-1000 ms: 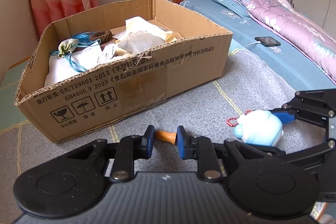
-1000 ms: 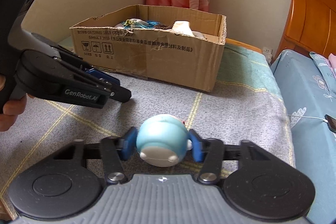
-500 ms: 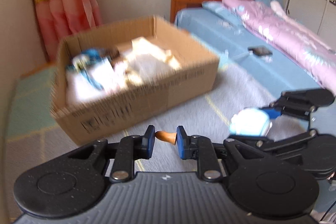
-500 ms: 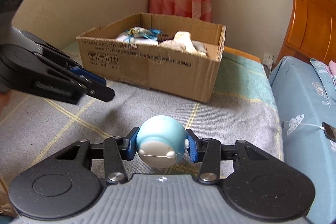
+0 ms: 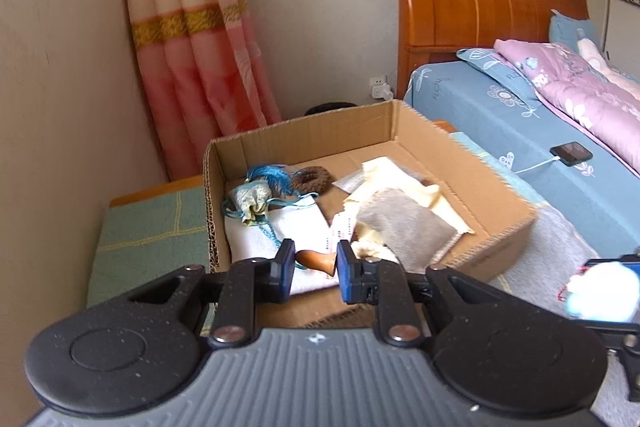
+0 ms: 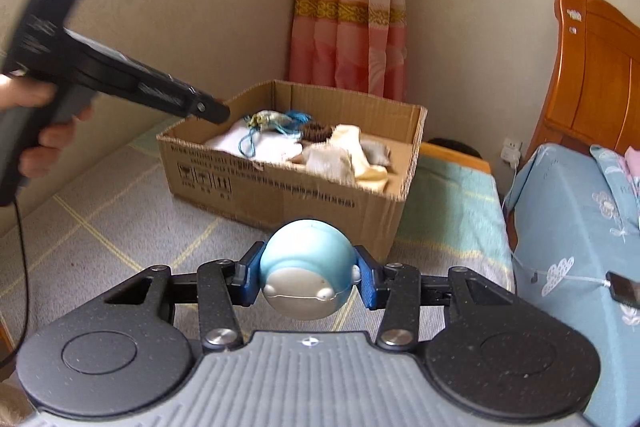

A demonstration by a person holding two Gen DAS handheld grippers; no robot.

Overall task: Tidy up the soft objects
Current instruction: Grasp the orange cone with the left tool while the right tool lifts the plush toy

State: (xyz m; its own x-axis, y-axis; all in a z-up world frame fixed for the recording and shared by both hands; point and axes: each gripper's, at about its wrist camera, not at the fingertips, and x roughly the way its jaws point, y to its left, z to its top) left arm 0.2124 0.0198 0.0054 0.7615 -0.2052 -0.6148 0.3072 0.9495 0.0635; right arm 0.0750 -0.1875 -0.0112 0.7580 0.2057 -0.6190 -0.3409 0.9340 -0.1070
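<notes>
The left gripper point(image 5: 315, 267), at lower centre of the left wrist view, is gripping a small orange-brown object with a narrow neck point(image 5: 316, 259), its blue pads point(image 5: 285, 270) pressing on either end; the item's identity cannot be told, and it is showing in front of the near end of the open brown cardboard box point(image 5: 416, 147) at mid-frame. The right gripper point(image 6: 307, 277), at lower centre of the right wrist view, is grasping a round light-blue plush toy with a white face point(image 6: 306, 277), its blue pads point(image 6: 249, 275) pressing against both sides of the toy. The toy is sitting in front of the near corner of the box in that view, above a grey blanket with yellow grid lines point(image 6: 120, 239). Inside the box are lying a white folded cloth point(image 5: 272, 235), a small pale drawstring pouch with blue cord point(image 5: 252, 201), a brown knitted ring point(image 5: 310, 181), a grey knitted piece point(image 5: 404, 223) and a cream cloth point(image 5: 400, 183). In the upper left of the right wrist view, a person's hand point(image 6: 36, 123) is holding the left gripper's handle, its tip pointing over the box's left rim. At the right of both views a blue floral bedsheet point(image 5: 520, 131) is carrying a dark phone on a white cable point(image 5: 571, 153); a pink curtain point(image 5: 192, 47) is hanging in the corner behind the box
</notes>
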